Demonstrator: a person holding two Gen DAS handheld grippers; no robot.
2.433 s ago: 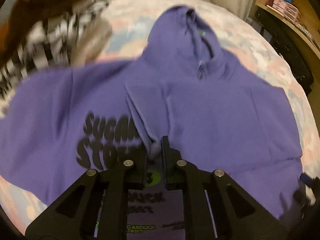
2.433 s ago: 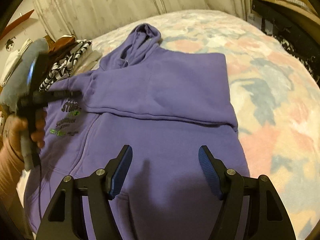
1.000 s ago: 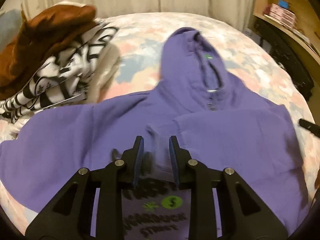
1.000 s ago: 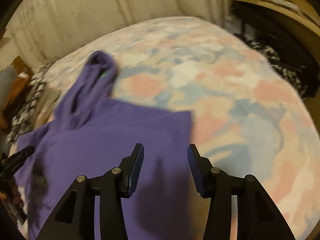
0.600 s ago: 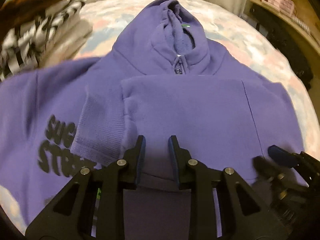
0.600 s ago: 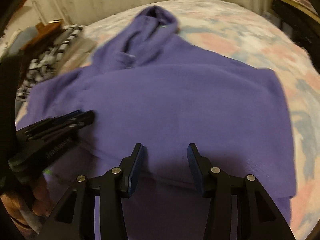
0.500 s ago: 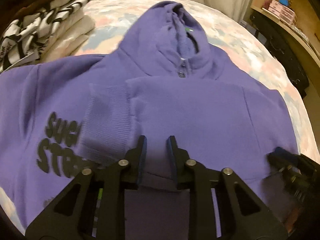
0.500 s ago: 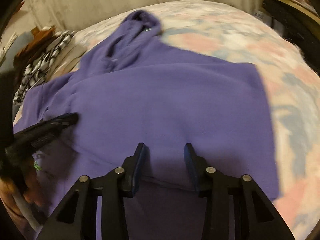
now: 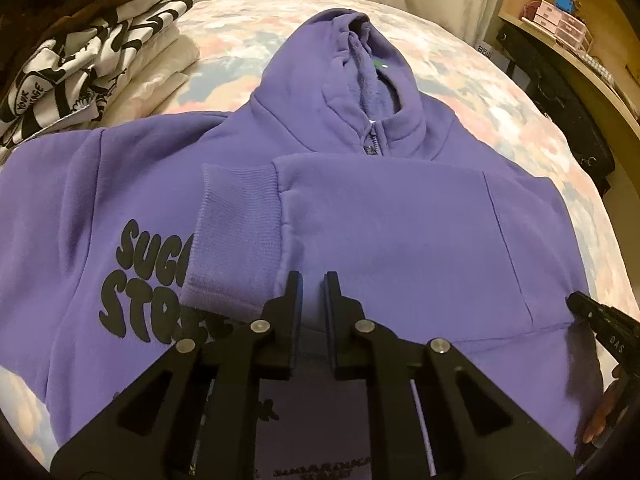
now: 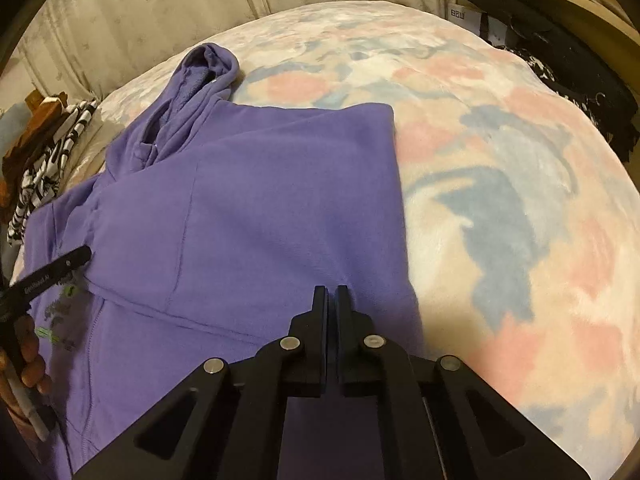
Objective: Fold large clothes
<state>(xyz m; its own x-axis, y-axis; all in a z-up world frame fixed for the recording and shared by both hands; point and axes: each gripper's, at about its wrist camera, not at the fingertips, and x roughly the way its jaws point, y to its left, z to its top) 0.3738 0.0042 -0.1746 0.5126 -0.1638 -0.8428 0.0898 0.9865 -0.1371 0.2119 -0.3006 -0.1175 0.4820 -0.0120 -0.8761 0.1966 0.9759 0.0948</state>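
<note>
A purple zip hoodie (image 9: 392,232) with black print lies face up on the bed, hood pointing away. Its right sleeve is folded across the chest, the ribbed cuff (image 9: 232,236) near the middle. My left gripper (image 9: 311,280) hovers over the sleeve by the cuff, jaws narrowly apart with nothing between them. My right gripper (image 10: 331,292) is over the hoodie (image 10: 260,208) near its right edge, jaws nearly closed; I cannot tell whether they pinch fabric. Each gripper's tip shows in the other view, the right one (image 9: 596,316) and the left one (image 10: 52,272).
A floral pink and blue bedspread (image 10: 500,184) covers the bed. A stack of folded clothes (image 9: 80,60) lies at the far left. A dark bag (image 10: 560,52) and a wooden shelf (image 9: 568,44) stand along the right. Curtains (image 10: 140,12) hang behind.
The left gripper laid the sleeve across the chest and let it go. The right gripper swung over the hoodie's right edge and closed from wide open to nearly shut.
</note>
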